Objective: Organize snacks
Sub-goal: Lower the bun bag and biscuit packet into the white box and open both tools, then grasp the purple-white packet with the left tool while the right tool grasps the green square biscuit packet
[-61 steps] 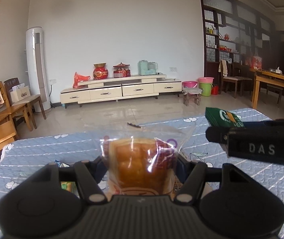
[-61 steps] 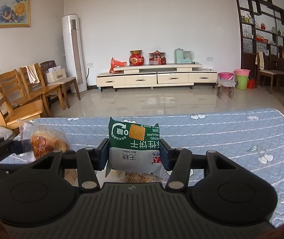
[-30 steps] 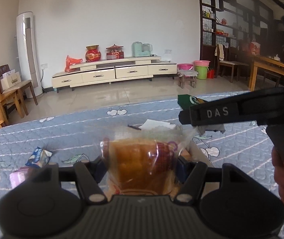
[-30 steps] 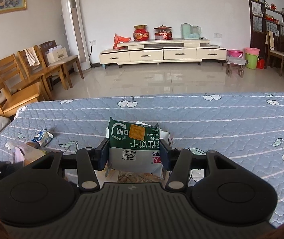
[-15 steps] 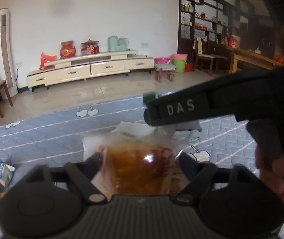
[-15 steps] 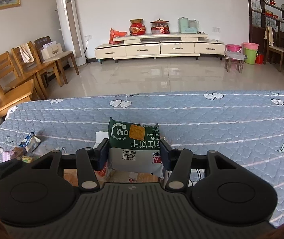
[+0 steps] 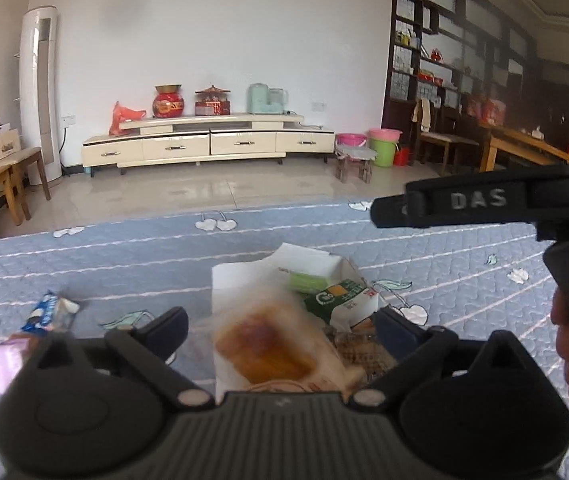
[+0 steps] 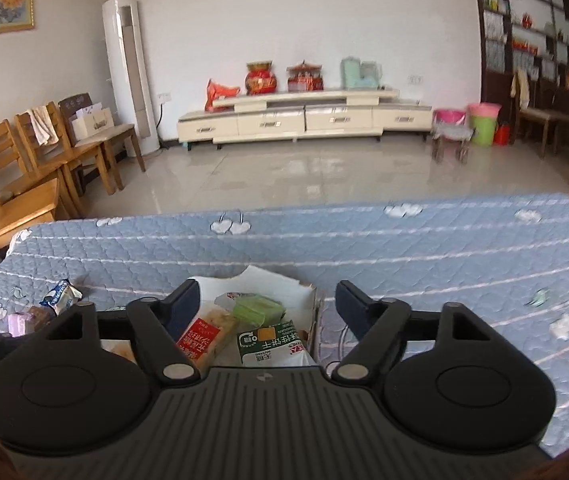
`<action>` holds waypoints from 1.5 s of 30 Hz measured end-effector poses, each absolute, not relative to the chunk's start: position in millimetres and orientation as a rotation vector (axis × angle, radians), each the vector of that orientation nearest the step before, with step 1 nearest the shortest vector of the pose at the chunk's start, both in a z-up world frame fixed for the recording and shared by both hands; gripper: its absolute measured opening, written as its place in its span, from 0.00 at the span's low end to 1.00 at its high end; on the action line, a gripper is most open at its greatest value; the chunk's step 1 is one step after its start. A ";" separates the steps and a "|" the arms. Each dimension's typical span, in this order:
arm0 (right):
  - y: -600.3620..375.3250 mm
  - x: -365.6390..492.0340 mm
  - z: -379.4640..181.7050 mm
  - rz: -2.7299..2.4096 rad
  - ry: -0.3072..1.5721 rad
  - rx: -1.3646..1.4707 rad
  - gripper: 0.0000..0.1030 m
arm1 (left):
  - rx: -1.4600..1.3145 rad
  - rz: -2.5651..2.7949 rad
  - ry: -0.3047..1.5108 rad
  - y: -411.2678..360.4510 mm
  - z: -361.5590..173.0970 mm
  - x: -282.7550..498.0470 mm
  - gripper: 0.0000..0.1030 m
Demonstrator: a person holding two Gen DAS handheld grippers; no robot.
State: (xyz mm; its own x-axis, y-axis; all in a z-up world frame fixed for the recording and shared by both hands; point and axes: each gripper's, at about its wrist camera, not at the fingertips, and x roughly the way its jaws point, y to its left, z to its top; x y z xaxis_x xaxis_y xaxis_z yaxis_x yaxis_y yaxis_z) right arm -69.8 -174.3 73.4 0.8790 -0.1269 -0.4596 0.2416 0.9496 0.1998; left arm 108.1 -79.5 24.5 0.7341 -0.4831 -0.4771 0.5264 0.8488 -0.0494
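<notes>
Both the left gripper (image 7: 280, 334) and the right gripper (image 8: 268, 306) have just opened wide, dropping the bread (image 7: 262, 350) and the green packet (image 8: 270, 342) into the box (image 8: 284, 284). Beside the box, the blue packet (image 8: 60, 296) still waits.

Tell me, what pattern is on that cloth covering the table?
Light blue quilted cloth with white stripes and small white heart motifs, clearest in the right wrist view.

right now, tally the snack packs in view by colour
green: 2, biscuit pack and pale green pack
red pack: 1
blue pack: 1
pink pack: 1
clear-wrapped bread: 1
total: 6 that I can make out
</notes>
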 end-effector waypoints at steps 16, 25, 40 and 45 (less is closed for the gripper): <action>-119.2 -137.2 106.9 -0.153 0.388 0.204 1.00 | 0.047 -0.448 0.487 -7.9 31.5 69.8 0.97; -91.0 -142.6 106.4 -0.099 0.402 0.193 1.00 | 0.069 -0.338 0.466 27.5 29.2 59.9 0.97; -52.8 -119.9 94.0 0.004 0.445 0.160 1.00 | 0.043 -0.215 0.466 76.4 19.0 66.5 0.97; -43.6 -105.9 89.9 0.033 0.460 0.145 1.00 | 0.066 -0.166 0.474 81.2 6.5 90.1 0.97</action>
State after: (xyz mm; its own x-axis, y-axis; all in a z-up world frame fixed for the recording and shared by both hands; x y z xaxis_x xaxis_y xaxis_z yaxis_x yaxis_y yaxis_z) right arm -105.9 -43.6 89.9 0.8955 0.0646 -0.4404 0.0007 0.9892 0.1466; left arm 90.1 81.2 6.5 0.8767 -0.1437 -0.4591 0.1742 0.9844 0.0245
